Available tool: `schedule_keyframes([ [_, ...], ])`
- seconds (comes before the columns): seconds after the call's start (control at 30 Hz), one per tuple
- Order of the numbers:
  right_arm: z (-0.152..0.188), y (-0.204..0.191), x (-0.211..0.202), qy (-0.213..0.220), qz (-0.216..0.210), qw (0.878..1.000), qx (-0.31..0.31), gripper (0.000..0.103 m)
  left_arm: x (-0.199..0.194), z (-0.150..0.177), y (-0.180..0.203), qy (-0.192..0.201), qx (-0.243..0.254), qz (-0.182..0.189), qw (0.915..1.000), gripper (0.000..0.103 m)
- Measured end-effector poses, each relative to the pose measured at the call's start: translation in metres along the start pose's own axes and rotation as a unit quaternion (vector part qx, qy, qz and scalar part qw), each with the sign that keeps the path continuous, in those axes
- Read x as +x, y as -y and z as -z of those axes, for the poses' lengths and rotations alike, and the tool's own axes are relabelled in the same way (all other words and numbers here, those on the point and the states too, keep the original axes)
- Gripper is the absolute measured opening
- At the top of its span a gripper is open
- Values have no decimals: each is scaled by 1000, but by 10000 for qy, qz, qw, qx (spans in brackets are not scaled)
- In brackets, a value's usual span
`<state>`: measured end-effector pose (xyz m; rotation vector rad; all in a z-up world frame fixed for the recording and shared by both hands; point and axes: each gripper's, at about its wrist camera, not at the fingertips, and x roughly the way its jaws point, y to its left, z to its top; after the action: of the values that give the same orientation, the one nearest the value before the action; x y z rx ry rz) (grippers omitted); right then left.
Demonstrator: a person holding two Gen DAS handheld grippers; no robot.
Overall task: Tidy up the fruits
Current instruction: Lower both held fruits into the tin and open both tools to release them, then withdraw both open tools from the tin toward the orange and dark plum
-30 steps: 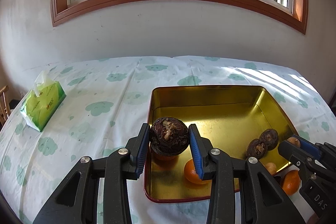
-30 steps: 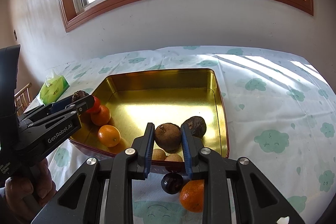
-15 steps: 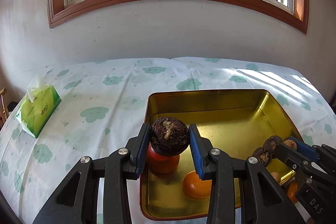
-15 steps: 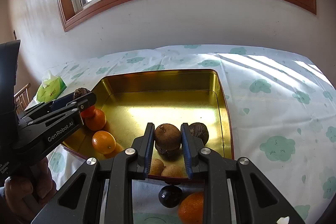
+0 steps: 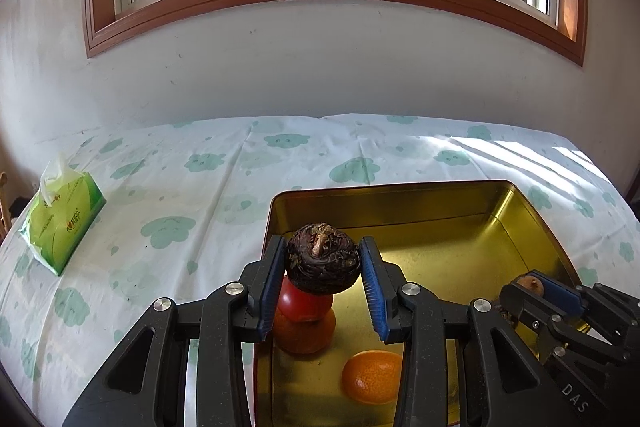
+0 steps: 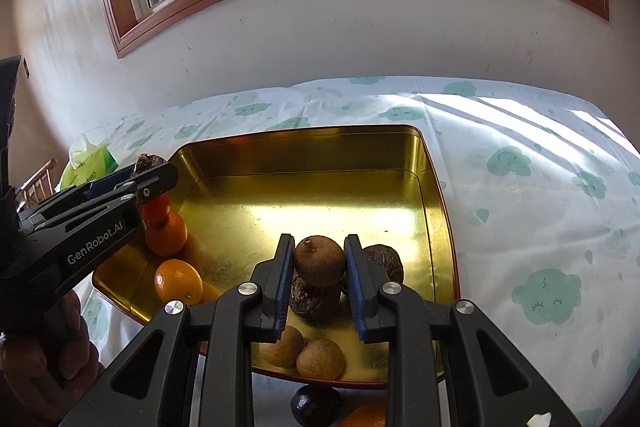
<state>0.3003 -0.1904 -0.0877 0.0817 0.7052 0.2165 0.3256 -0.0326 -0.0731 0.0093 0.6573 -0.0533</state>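
Observation:
My left gripper point(image 5: 323, 269) is shut on a dark wrinkled fruit point(image 5: 322, 263) and holds it over the near left corner of the gold tin tray point(image 5: 400, 199). Below it lie a red fruit point(image 5: 306, 301) and two oranges point(image 5: 370, 371). My right gripper point(image 6: 319, 263) is shut on a small brown fruit point(image 6: 319, 260) above the tray's near right part point(image 6: 436, 195), over two dark wrinkled fruits point(image 6: 384, 261) and two small brown fruits point(image 6: 320, 359). The left gripper also shows in the right wrist view point(image 6: 156, 183).
A green tissue pack point(image 5: 60, 223) lies on the cloud-patterned cloth at the far left. A dark fruit point(image 6: 314, 403) and an orange point(image 6: 366, 417) lie on the cloth just outside the tray's near edge. A white wall with a window stands behind the table.
Both grippers have risen a little with their fruits and moved over the tray. The red fruit and orange under the left gripper have come into view.

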Motion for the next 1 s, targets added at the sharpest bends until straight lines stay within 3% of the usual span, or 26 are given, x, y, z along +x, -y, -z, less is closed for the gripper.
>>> schedule_keyframes([
  [0.17, -3, 1, 5, 30, -54, 10000, 1, 24, 4, -2, 1, -38, -59, 73, 9999, 44],
  [0.3, -6, 3, 6, 100, -123, 9999, 30, 26, 1, -3, 2, 137, -47, -28, 9999, 64],
  [0.43, -7, 5, 4, 214, -172, 9996, 82, 31, 0, -5, 4, 213, 5, -77, 9997, 71],
  [1.0, -4, 19, -28, 482, -170, 9981, 342, 35, -5, -3, -1, 235, -62, -149, 9996, 74],
])
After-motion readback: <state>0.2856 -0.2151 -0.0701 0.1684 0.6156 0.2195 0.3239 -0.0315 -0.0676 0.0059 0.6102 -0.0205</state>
